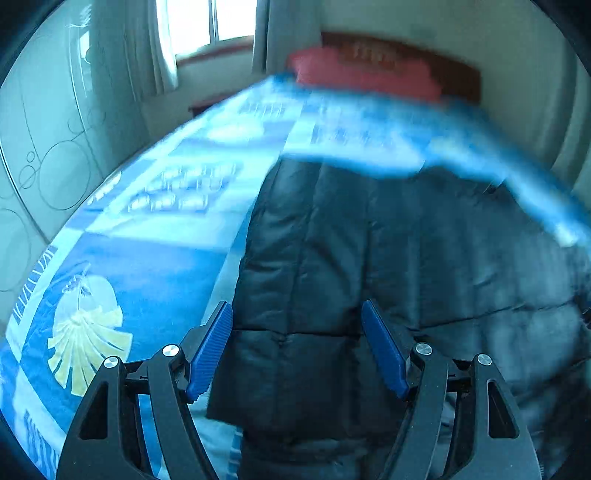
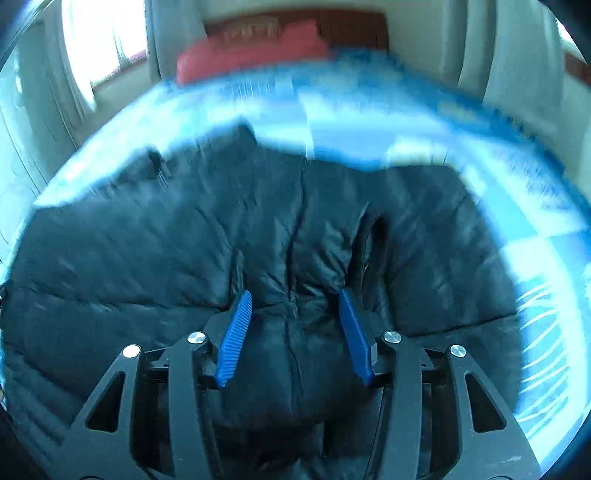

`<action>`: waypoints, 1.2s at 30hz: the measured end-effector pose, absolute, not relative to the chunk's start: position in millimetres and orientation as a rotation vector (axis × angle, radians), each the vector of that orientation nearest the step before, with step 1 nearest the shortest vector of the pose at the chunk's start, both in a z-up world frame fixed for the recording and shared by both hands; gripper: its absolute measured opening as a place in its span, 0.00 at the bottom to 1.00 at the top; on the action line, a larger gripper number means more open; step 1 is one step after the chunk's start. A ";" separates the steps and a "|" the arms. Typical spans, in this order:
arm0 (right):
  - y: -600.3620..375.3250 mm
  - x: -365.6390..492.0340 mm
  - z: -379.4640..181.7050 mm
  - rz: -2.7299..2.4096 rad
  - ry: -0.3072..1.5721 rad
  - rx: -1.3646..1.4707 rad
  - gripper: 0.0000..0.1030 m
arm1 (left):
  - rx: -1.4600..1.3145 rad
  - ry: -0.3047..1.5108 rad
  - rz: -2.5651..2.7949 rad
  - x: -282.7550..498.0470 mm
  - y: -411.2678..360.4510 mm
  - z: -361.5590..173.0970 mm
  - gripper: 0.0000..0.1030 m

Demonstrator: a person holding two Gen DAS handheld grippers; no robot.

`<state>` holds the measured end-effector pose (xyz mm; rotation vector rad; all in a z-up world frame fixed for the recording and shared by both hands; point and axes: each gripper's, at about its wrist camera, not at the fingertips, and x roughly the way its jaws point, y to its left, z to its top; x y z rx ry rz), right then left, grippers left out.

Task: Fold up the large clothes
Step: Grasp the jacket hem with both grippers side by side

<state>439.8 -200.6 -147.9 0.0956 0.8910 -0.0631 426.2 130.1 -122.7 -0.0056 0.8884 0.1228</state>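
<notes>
A large black quilted jacket point(image 1: 406, 258) lies spread flat on a bed and fills the middle of both views. My left gripper point(image 1: 296, 305) hangs open and wide above the jacket's left part, close to its left edge, with nothing pinched. In the right wrist view the jacket point(image 2: 147, 258) shows a puckered ridge of fabric that rises between the blue pads of my right gripper point(image 2: 295, 292). Its jaws stand partly apart around that ridge and do not clamp it. Both views are blurred.
The bed wears a blue and white patterned cover point(image 1: 147, 258), also seen to the right as the cover point(image 2: 535, 258). A red pillow point(image 1: 362, 74) lies by a wooden headboard point(image 1: 443, 62). A window with curtains point(image 1: 207, 22) and a pale wardrobe point(image 1: 37, 147) stand to the left.
</notes>
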 end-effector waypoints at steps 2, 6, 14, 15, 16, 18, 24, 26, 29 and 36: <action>-197.3 440.5 -139.6 -0.074 0.892 0.085 0.48 | -0.008 0.894 0.115 426.8 132.5 -128.1 0.71; -192.9 439.5 -111.4 -0.076 0.796 0.075 0.48 | -0.045 0.807 0.122 414.1 135.6 -96.7 0.70; -187.3 484.9 -143.1 -0.078 0.873 0.037 0.54 | -0.038 0.867 0.117 467.9 135.5 -113.8 0.71; -188.2 485.2 -141.8 -0.075 0.873 0.042 0.54 | -0.057 0.911 0.108 475.5 138.9 -125.4 0.72; -188.1 482.8 -137.6 -0.077 0.872 0.047 0.54 | -0.082 0.919 0.102 476.4 141.4 -128.3 0.72; -187.8 473.2 -129.5 -0.079 0.865 0.045 0.54 | -0.134 0.901 0.101 469.9 148.2 -122.0 0.72; -190.5 437.7 -145.2 -0.086 0.866 0.009 0.55 | -0.140 0.912 0.088 449.6 157.6 -129.0 0.72; -190.1 437.6 -139.3 -0.082 0.866 0.011 0.55 | -0.174 0.936 0.066 454.0 161.1 -133.7 0.72; -195.7 418.2 -119.1 -0.056 0.859 0.066 0.55 | -0.186 0.928 0.068 440.6 162.9 -117.9 0.72; -216.9 305.5 -102.7 -0.049 0.874 0.078 0.62 | -0.180 0.900 0.009 334.9 178.2 -96.4 0.72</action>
